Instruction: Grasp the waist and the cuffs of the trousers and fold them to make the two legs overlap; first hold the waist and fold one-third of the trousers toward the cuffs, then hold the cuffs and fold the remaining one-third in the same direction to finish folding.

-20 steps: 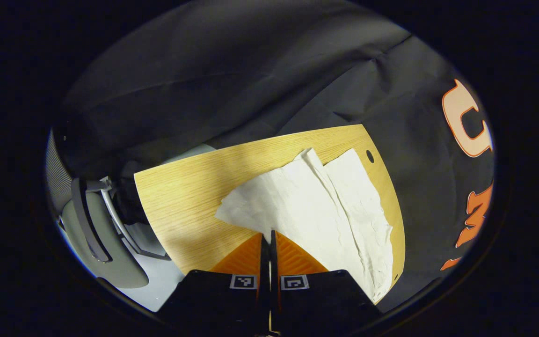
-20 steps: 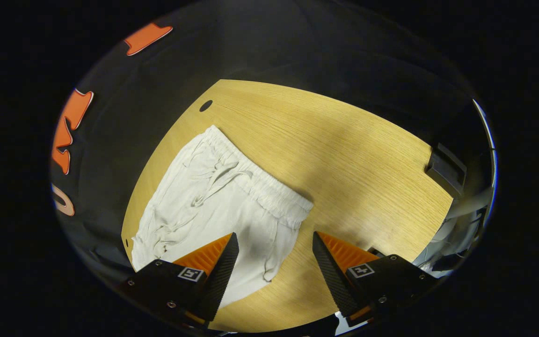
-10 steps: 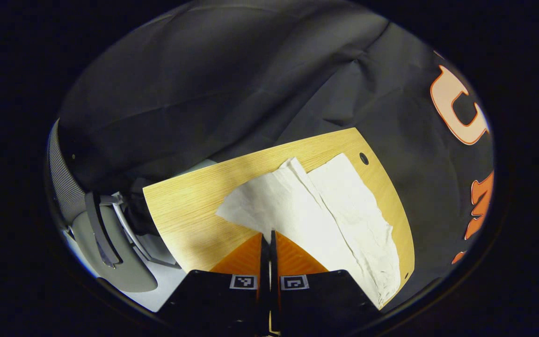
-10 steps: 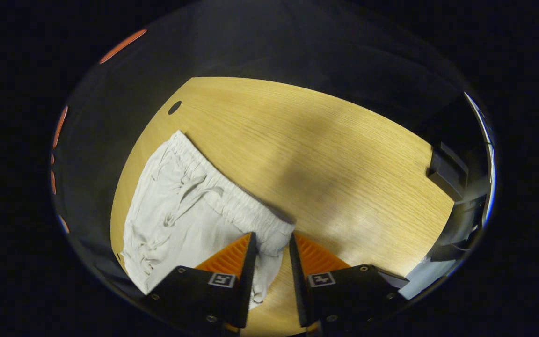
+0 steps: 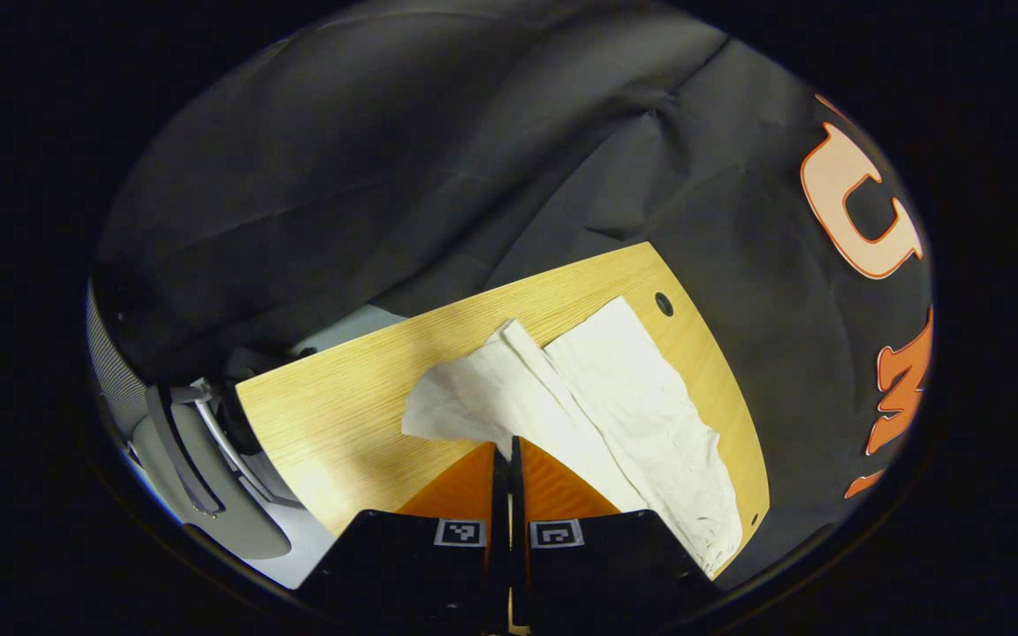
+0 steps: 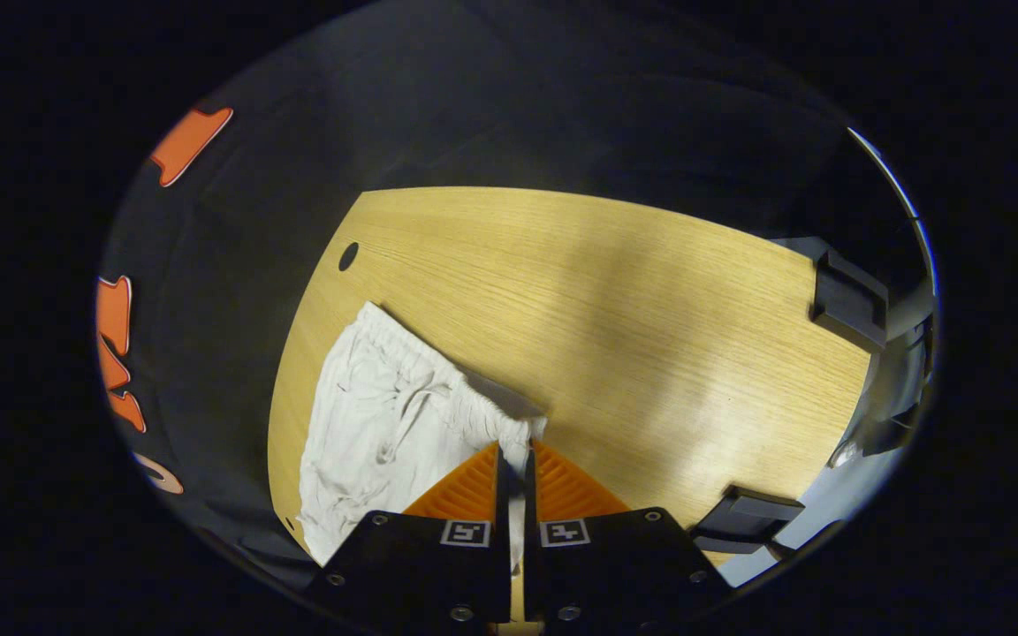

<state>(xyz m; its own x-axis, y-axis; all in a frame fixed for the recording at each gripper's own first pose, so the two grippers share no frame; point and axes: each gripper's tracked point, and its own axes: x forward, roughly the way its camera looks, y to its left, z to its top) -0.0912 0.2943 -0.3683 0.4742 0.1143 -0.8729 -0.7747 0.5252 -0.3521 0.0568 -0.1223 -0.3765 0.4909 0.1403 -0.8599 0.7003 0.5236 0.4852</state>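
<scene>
White trousers lie on a light wooden table (image 5: 332, 415). In the left gripper view their two legs (image 5: 641, 415) run off to the right, and my left gripper (image 5: 506, 452) is shut on the near leg's cuff (image 5: 452, 411), which is lifted off the table. In the right gripper view the waist (image 6: 438, 380) with its elastic band and drawstring lies at the left of the table (image 6: 615, 327). My right gripper (image 6: 515, 450) is shut on the waistband's near corner, which is raised a little.
A grey office chair (image 5: 200, 477) stands beyond the table's left end in the left gripper view. Dark brackets (image 6: 845, 296) sit on the table's right edge in the right gripper view. A small hole (image 6: 348, 256) marks the table's far corner.
My right gripper went from wide open to shut on the waistband corner and lifted it. My left gripper stayed shut on the cuff and drew it up and inward slightly.
</scene>
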